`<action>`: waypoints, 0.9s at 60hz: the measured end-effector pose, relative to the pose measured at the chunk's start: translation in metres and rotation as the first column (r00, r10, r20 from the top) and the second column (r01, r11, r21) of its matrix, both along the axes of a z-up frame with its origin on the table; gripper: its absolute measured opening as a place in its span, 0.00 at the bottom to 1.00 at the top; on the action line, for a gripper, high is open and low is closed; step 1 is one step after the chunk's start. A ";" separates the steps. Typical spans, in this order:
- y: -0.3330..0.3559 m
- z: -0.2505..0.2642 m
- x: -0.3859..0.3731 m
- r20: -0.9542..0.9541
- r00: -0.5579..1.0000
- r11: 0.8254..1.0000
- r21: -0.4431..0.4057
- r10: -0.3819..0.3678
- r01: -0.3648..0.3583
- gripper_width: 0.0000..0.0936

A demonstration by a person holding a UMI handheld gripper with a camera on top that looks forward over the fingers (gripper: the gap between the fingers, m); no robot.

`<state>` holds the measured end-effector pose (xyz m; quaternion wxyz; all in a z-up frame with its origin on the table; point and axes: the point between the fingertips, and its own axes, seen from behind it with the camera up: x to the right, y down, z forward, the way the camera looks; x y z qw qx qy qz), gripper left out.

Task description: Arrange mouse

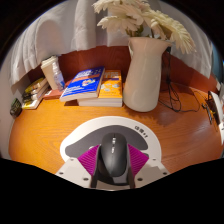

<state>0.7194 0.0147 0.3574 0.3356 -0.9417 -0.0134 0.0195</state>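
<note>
White vase [144, 72] with pale flowers [140, 18] stands on the wooden surface [60, 125]. Stacked books [92, 87] lie just beside it, more books [42, 85] further along. Dark cable [176, 100] runs on the vase's other side.

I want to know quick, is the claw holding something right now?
Claw: closed on the black mouse, one pink pad pressing each side, above the wooden table.

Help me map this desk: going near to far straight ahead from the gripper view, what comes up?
Black mouse between the gripper fingers → white mouse pad under it → bare wooden desk → white vase of pale flowers.
</note>
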 end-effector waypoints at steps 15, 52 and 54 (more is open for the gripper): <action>0.002 0.002 -0.015 -0.022 0.999 0.999 -0.031 0.024 -0.025 0.84; -0.105 0.266 -0.206 -0.047 0.997 0.974 0.222 0.060 -0.048 0.93; -0.109 0.274 -0.217 -0.056 0.997 0.971 0.234 0.062 -0.047 0.93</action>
